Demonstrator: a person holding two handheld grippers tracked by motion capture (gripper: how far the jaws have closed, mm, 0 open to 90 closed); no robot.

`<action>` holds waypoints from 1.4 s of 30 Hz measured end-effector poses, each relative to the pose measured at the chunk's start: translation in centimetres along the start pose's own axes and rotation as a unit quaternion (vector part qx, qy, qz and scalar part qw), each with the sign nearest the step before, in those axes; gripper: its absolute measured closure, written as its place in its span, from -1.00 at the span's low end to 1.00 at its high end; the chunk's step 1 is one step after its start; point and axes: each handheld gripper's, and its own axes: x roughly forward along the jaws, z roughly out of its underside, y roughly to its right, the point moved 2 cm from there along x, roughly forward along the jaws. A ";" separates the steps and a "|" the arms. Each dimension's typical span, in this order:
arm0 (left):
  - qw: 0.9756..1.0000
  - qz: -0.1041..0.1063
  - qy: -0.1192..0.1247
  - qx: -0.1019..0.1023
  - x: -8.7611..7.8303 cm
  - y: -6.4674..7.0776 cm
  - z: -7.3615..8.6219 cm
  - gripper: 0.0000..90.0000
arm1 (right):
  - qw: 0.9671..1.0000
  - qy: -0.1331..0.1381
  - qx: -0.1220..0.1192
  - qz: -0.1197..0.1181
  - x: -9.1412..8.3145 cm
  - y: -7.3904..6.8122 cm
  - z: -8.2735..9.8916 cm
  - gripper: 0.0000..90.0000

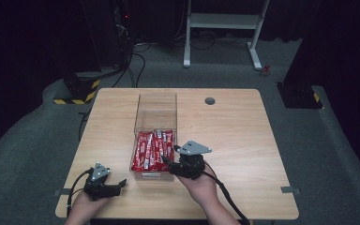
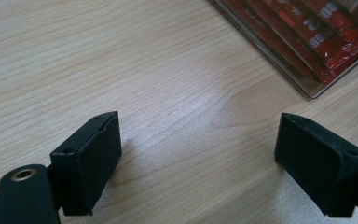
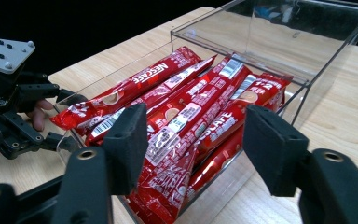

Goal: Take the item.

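A clear plastic box [image 1: 155,105] stands mid-table, its near half packed with red coffee sachets [image 1: 152,150]. My right gripper [image 1: 168,165] reaches into the box's near right corner. In the right gripper view its jaws [image 3: 198,144] stand apart on either side of the sachets [image 3: 191,112], the pads not pressing on them, within the box's rim [image 3: 307,79]. My left gripper [image 1: 120,186] rests low on the table left of the box. Its jaws [image 2: 198,158] are wide apart over bare wood, the box corner [image 2: 307,88] beyond them. The left gripper [image 3: 72,120] also appears in the right gripper view.
The wooden table [image 1: 243,136] has a round cable hole [image 1: 210,101] at the back. Strips of tape [image 1: 288,190] mark its near edges. A white desk frame [image 1: 222,23] stands on the carpet behind, with cables and a black stand at the back left.
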 end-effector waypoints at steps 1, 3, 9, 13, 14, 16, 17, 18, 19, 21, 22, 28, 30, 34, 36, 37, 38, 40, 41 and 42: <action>1.000 0.000 0.000 0.000 0.0 0.0 0.0 -0.66 | 1.000 0.000 -0.001 0.001 0.1 0.0 0.1 -0.01; 1.000 -0.001 0.000 0.002 0.0 0.0 0.0 -0.67 | 1.000 -0.001 0.002 0.001 0.1 0.0 0.2 0.07; 1.000 0.000 0.000 0.000 0.0 0.0 0.0 -0.66 | 1.000 -0.007 0.003 -0.002 0.4 0.1 0.7 0.30; 1.000 -0.001 0.000 0.002 0.0 0.0 0.0 -0.66 | 1.000 -0.009 0.004 -0.003 0.6 0.1 0.9 0.48; 1.000 -0.001 0.000 0.002 0.0 0.0 0.0 -0.67 | 1.000 -0.007 0.005 -0.003 0.6 0.1 1.0 0.51; 1.000 -0.001 0.000 0.002 0.0 0.0 0.0 -0.66 | 1.000 -0.007 0.008 -0.003 0.6 0.2 1.0 0.55; 1.000 -0.001 0.000 0.002 0.0 0.0 0.0 -0.66 | 1.000 -0.007 0.009 -0.003 0.6 0.2 1.1 0.58; 1.000 -0.001 0.000 0.002 0.0 0.0 0.0 -0.66 | 1.000 -0.008 0.012 -0.003 0.7 0.3 1.2 0.62; 1.000 -0.001 0.000 0.002 0.0 0.0 0.0 -0.66 | 1.000 -0.008 0.012 -0.003 0.7 0.3 1.2 0.62; 1.000 -0.001 0.000 0.002 0.0 0.0 0.0 -0.66 | 1.000 -0.007 0.013 0.001 0.7 0.3 1.3 0.67; 1.000 -0.001 0.000 0.002 0.0 0.0 0.0 -0.66 | 1.000 -0.007 0.013 0.001 0.7 0.3 1.3 0.67; 1.000 -0.001 0.000 0.002 0.0 0.0 0.0 -0.66 | 1.000 -0.006 0.018 0.003 0.9 0.2 1.6 0.81; 1.000 -0.001 0.000 0.002 0.0 0.0 0.0 -0.66 | 1.000 -0.007 0.019 0.005 0.9 0.1 1.7 0.92; 1.000 -0.001 0.000 0.002 0.0 0.0 0.0 -0.66 | 1.000 -0.003 0.021 0.004 0.8 0.1 1.7 1.00; 1.000 -0.001 0.000 0.002 0.0 0.0 0.0 -0.66 | 1.000 -0.002 0.019 0.004 0.8 0.0 1.7 1.00; 1.000 -0.001 0.000 0.002 0.0 0.0 0.0 -0.66 | 1.000 -0.002 0.019 0.004 0.8 0.0 1.7 1.00; 1.000 -0.001 0.000 0.002 0.0 0.0 0.0 -0.66 | 1.000 -0.003 0.018 0.004 0.6 -0.1 1.7 1.00; 1.000 -0.001 0.000 0.002 0.0 0.0 0.0 -0.66 | 1.000 -0.002 0.017 0.004 0.6 -0.1 1.7 1.00; 1.000 -0.001 0.000 0.002 0.0 0.0 0.0 -0.66 | 1.000 -0.002 0.018 0.003 0.5 -0.2 1.7 1.00; 1.000 -0.001 0.000 0.002 0.0 0.0 0.0 -0.66 | 1.000 -0.002 0.018 0.003 0.5 -0.2 1.8 1.00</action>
